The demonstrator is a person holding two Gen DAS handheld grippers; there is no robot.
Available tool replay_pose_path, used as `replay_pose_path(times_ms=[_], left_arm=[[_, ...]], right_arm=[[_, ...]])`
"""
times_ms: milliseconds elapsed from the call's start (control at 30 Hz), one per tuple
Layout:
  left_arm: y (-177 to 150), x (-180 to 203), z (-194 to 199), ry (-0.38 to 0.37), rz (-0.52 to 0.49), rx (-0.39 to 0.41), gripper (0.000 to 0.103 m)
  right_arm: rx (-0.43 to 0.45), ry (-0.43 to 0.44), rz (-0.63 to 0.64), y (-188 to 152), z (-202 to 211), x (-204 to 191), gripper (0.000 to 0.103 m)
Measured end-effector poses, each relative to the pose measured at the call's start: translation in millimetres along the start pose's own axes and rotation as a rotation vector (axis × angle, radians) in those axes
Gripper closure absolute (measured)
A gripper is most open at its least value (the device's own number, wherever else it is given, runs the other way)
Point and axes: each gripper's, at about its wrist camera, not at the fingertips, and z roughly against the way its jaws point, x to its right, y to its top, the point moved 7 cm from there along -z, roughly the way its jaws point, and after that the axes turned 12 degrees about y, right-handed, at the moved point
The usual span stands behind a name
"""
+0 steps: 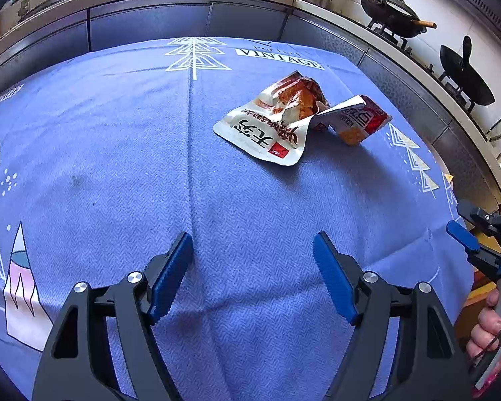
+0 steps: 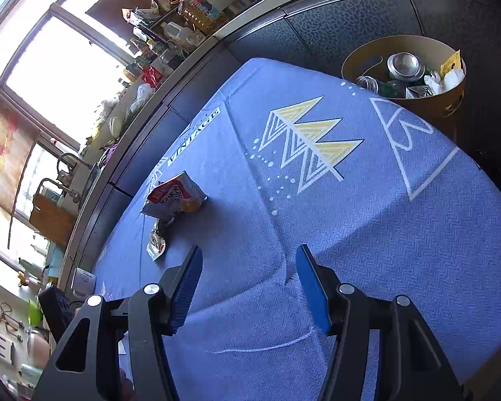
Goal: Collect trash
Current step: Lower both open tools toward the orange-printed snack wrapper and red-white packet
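Note:
Two crumpled snack wrappers lie touching on the blue tablecloth (image 1: 117, 153): a white and red one (image 1: 267, 127) and a red and orange one (image 1: 360, 122). My left gripper (image 1: 253, 244) hangs open over bare cloth, well short of them. From the right wrist view the red and orange wrapper (image 2: 173, 197) and the white wrapper (image 2: 157, 244) lie to the left of my right gripper (image 2: 248, 254), which is open with nothing between its blue pads. That right gripper (image 1: 464, 237) also shows at the table's right edge, held by a hand (image 1: 487, 327).
A brown round bin (image 2: 451, 100) with cans and paper stands beyond the table's far right corner. Grey kitchen cabinets (image 1: 150, 26) run behind the table, with two black woks (image 1: 394, 13) on a stove at the right. A cluttered counter and sink (image 2: 66, 173) lie under the window.

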Motion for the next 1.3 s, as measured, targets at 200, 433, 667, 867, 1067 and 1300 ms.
replay_pose_path(times_ms=[200,433,667,867,1067,1300], left_arm=[[0,3,-1,0.005,-0.013,0.003,0.025],[1,2,-1,-0.013,-0.003,-0.004,0.025],[0,-4,2,-0.050,0.020,-0.017,0.026],[5,-9,10,-0.112,0.054,-0.016,0.030],[8,-14,18,-0.112,0.067,0.002,0.030],[0,-27,13,-0.112,0.093,-0.032,0.030]], right_arm=[[-0.001,0.000,-0.002,0,-1,1,0.044],[0.009,0.003,0.015,4,1,-4,0.044],[-0.004,0.001,0.020,2,-5,-6,0.044],[-0.034,0.010,0.085,4,-17,-23,0.044],[-0.111,0.093,0.158,5,-49,-62,0.044],[-0.032,0.062,0.310,38,-81,-104,0.044]])
